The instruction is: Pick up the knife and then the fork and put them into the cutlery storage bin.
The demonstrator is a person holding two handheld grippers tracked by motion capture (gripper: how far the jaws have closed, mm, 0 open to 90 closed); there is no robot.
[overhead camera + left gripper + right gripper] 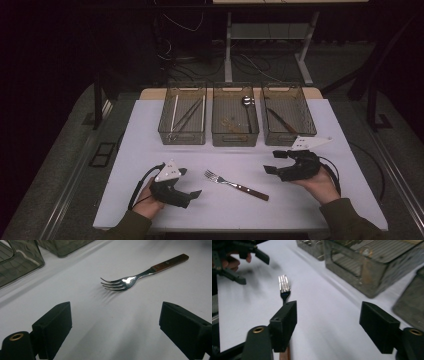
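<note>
A fork (235,184) with a brown wooden handle lies flat on the white table (320,200), tines pointing left. My left gripper (191,182) rests just left of the tines, open and empty; in the left gripper view the fork (130,280) lies ahead of its wide-apart jaws (115,322). My right gripper (272,162) hovers right of the handle end and slightly farther back, open with nothing between its jaws. In the right gripper view (328,322) the fork (284,287) runs away from under one jaw, and the left gripper (252,267) shows at the far end.
Three clear bins stand in a row at the back of the table: the left bin (182,137) holds chopsticks, the middle bin (235,139) a spoon, the right bin (288,137) a dark utensil. The table's front edge is close to both hands.
</note>
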